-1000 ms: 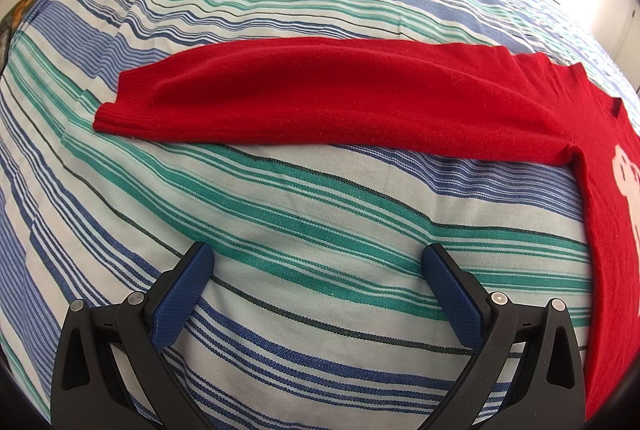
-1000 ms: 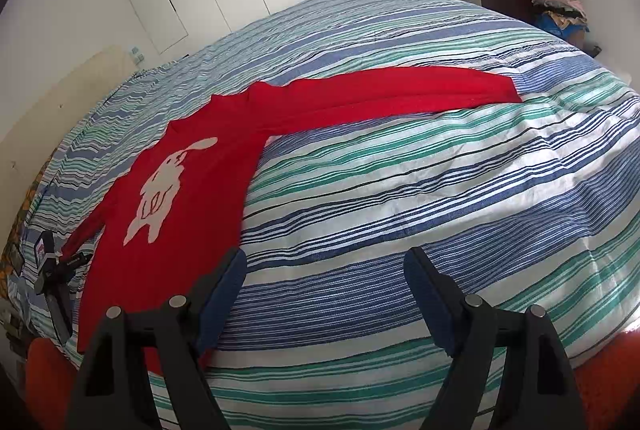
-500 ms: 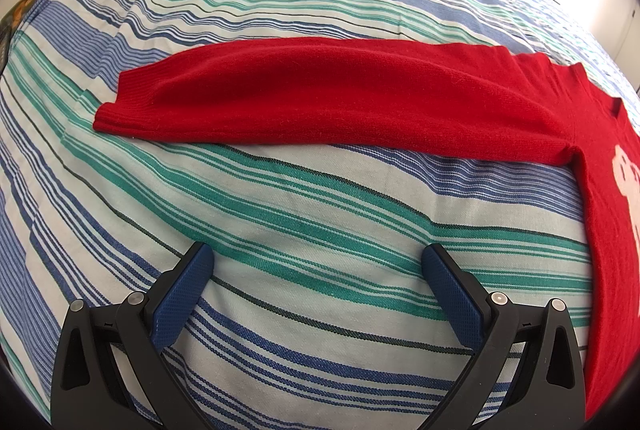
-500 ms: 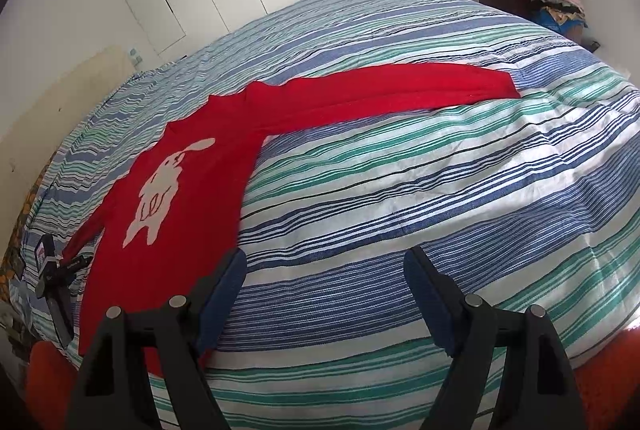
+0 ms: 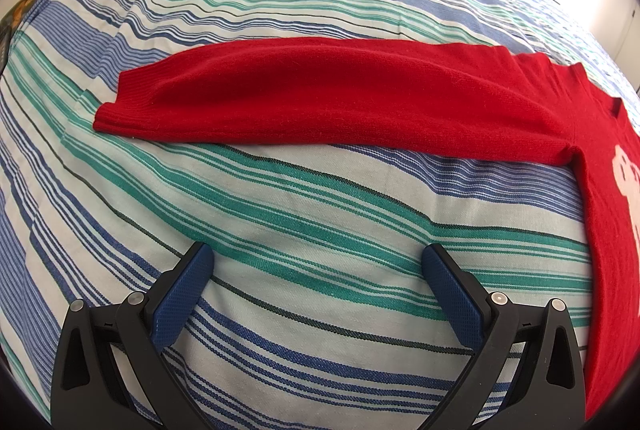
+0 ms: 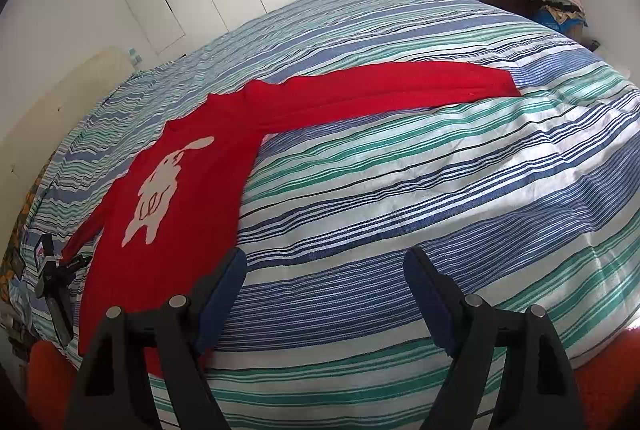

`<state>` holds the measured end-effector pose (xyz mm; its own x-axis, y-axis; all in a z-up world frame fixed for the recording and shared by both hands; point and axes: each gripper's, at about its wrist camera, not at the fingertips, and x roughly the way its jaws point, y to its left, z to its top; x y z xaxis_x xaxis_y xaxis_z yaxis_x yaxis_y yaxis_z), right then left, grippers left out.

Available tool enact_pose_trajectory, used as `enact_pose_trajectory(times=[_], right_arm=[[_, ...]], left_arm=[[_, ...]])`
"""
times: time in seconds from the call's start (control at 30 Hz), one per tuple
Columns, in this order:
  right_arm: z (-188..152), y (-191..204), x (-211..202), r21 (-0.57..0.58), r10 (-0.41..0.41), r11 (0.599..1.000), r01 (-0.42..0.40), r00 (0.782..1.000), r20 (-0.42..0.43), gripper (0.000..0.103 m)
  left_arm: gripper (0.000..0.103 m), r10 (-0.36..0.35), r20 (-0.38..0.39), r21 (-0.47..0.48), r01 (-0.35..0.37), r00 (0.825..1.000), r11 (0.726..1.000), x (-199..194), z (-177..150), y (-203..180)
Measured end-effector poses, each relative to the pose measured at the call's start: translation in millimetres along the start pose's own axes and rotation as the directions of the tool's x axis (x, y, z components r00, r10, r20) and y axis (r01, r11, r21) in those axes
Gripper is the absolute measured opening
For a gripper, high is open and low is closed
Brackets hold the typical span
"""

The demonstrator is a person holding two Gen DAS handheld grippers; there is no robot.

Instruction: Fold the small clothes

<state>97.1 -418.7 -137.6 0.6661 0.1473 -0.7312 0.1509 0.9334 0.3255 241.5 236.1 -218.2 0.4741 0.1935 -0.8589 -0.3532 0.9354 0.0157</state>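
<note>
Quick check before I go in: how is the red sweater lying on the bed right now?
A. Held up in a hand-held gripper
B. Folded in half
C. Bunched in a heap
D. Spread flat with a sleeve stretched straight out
D: the red sweater lies flat on the striped bed, one sleeve stretched straight out, and both hand-held grippers are open and empty.

left gripper point(image 5: 316, 266): black frame, blue pads, silver screws | right gripper point(image 6: 324, 268): same

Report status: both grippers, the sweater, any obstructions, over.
Left gripper open, empty. Right gripper open, empty. Red sweater flat on striped bedspread, sleeves spread, unfolded. Nothing blocking.
</note>
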Motion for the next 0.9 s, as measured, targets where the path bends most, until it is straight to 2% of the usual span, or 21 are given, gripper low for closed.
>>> enact_pose_trajectory(times=[0.9], right_arm=[[2.0, -7.2, 0.6, 0.044, 0.007, 0.999, -0.007, 1.0, -0.002, 0.08]], left_arm=[[0.103, 0.0, 0.0, 0.0, 0.0, 1.0, 1.0, -0.1, -0.1, -0.2]])
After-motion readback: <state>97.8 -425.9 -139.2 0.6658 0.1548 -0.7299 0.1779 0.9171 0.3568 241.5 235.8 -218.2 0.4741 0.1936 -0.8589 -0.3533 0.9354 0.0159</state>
